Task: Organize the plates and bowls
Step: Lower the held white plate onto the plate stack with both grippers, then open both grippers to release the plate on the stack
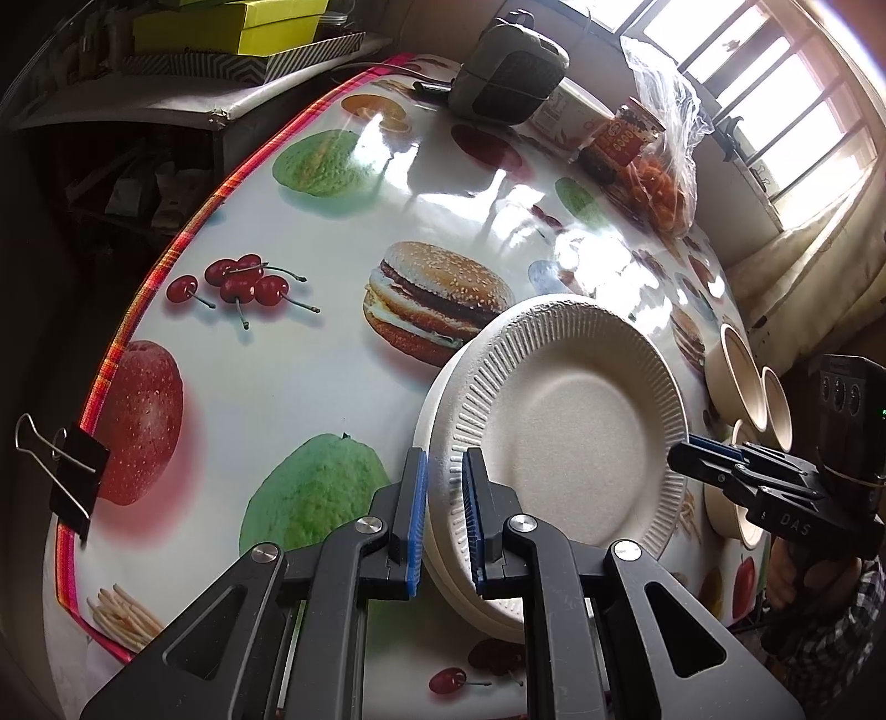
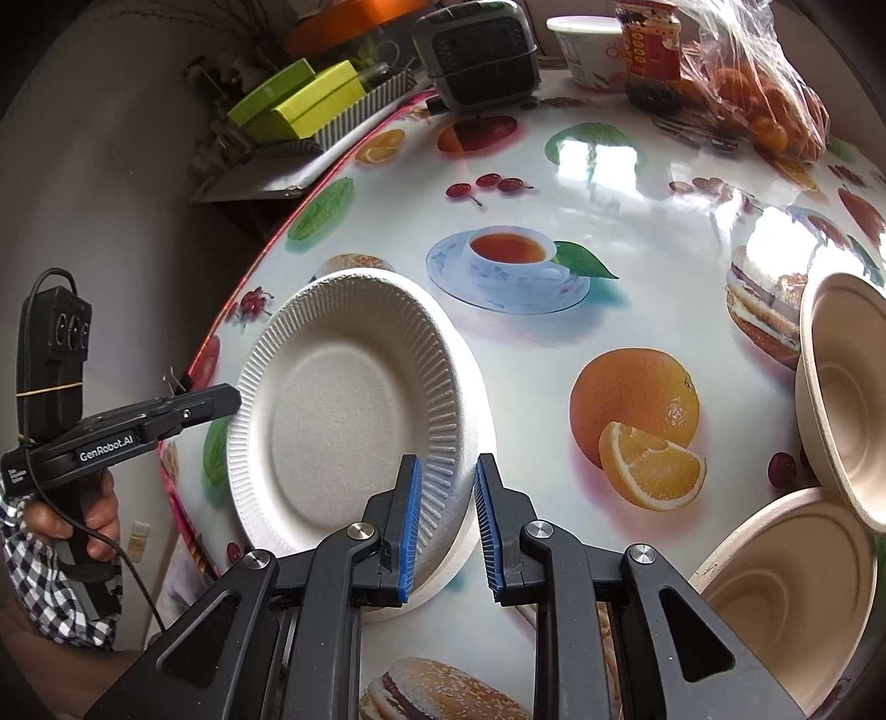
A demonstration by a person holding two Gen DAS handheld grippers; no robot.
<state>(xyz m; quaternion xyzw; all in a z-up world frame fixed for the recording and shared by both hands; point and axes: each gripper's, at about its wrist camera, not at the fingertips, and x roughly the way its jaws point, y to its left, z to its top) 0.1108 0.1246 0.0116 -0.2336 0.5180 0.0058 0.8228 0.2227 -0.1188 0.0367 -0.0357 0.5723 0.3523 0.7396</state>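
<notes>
Spreading away beyond both pairs of fingers is a table [image 1: 310,221] under a glossy cloth printed with fruit and burgers. A stack of pale paper plates [image 1: 482,609] is lying on it, and the ribbed top plate [image 2: 343,421] is sitting between the two grippers.

The left gripper [image 1: 446,520] is pinching the near rim of the top plate; its blue pads are standing close together with the ribbed edge running up between them. The right gripper [image 2: 447,526] is doing the same at the opposite rim, nearly closed, with the ribs showing against its left pad and the plate's outer edge just inside its right pad.

Only the right wrist view is showing two tan bowls [image 2: 847,399] large and clear, well off to the right of its fingers, one leaning on the other. From the left wrist they are appearing only as small rims beyond the plate.

Each view is catching the other gripper from the side, its tip meeting the plate's far edge, with a hand [image 2: 94,520] in a checked sleeve around the grip.

Far ahead of the fingers a dark heater [image 1: 509,72], a red-labelled jar [image 2: 650,50] and a clear bag of oranges [image 2: 764,94] are standing at the table's back. Only the left view is showing a black binder clip [image 1: 72,476] on the cloth's edge, far left of its fingers.
</notes>
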